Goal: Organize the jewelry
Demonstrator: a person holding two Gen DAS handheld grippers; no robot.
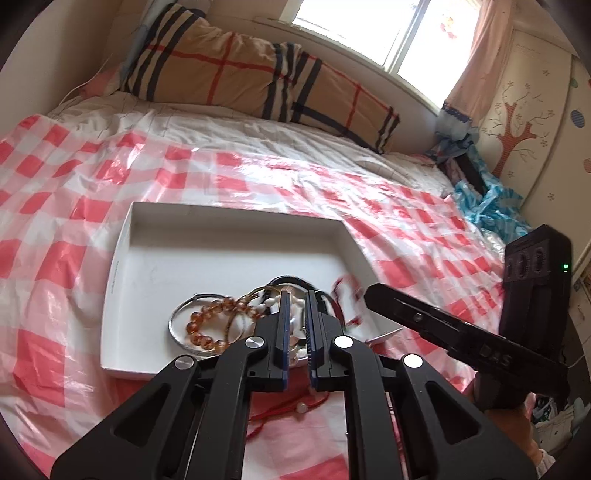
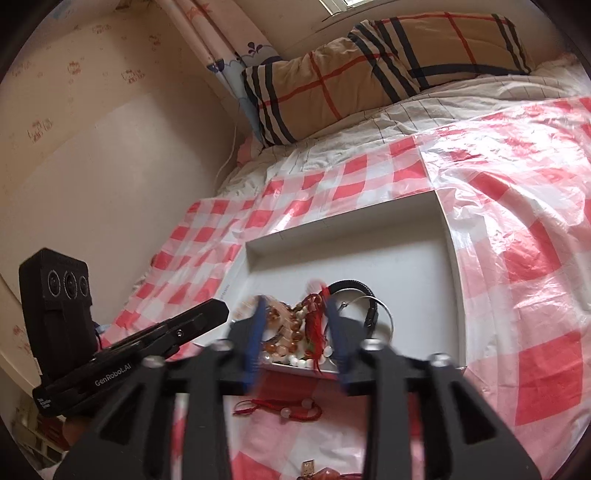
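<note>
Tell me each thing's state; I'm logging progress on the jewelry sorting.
White tray: open, far half bare.
Amber bead bracelet: in tray, near edge.
Silver bangle: in tray, around the beads.
Red cord bracelet: outside tray, on the checked cover.
Left claw: narrowly open.
Right claw: open, blurred.

Lit by daylight from a blown-out window (image 1: 373, 26) at the head of the bed. Glare streaking across the glossy checked plastic sheet (image 1: 258, 177), strongest in the right wrist view. Soft shadow pooled along the inner walls of the white tray (image 1: 147, 236). Heavy fisheye bending and dark vignetting at all corners. Left wrist view mostly sharp; right wrist view smeared by motion blur on the blue fingers (image 2: 255, 339) and the tangled beads (image 2: 291, 332).
</note>
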